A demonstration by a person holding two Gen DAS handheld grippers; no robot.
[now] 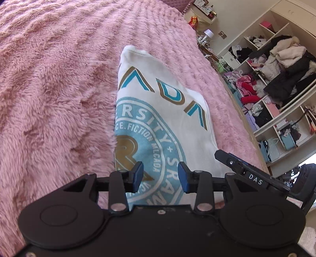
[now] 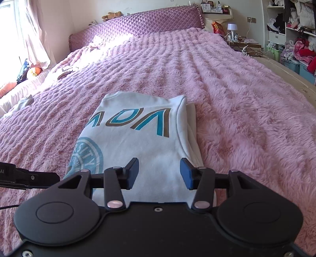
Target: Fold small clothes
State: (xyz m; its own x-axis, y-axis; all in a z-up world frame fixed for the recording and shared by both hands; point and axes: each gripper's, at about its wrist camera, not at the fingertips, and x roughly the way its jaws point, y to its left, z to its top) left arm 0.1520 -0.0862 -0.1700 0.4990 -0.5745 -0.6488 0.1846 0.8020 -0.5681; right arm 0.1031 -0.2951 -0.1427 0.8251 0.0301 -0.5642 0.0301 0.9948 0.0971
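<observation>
Pink fleece blanket (image 2: pixel 237 110) covers the whole bed, and on it I see the white T-shirt (image 2: pixel 138 138) lying folded into a narrow rectangle, its teal and brown lettering and round teal crest facing up. A folded-under layer shows along its right edge in the right wrist view. My left gripper (image 1: pixel 160 175) hangs over the near end of the shirt, above the crest, with its blue pads spread apart and nothing between them. My right gripper (image 2: pixel 159 173) sits over the near right part of the shirt, likewise released, with bare white cloth showing in the gap between its fingers. I cannot tell whether either one touches the fabric. Each gripper's side shows at the edge of the other's view, so they are close together. Beyond the bed I see a quilted purple headboard (image 2: pixel 138 25) with a teddy bear (image 2: pixel 112 15) on top, and open shelves (image 1: pixel 276 79) stuffed with clothes on the right.
</observation>
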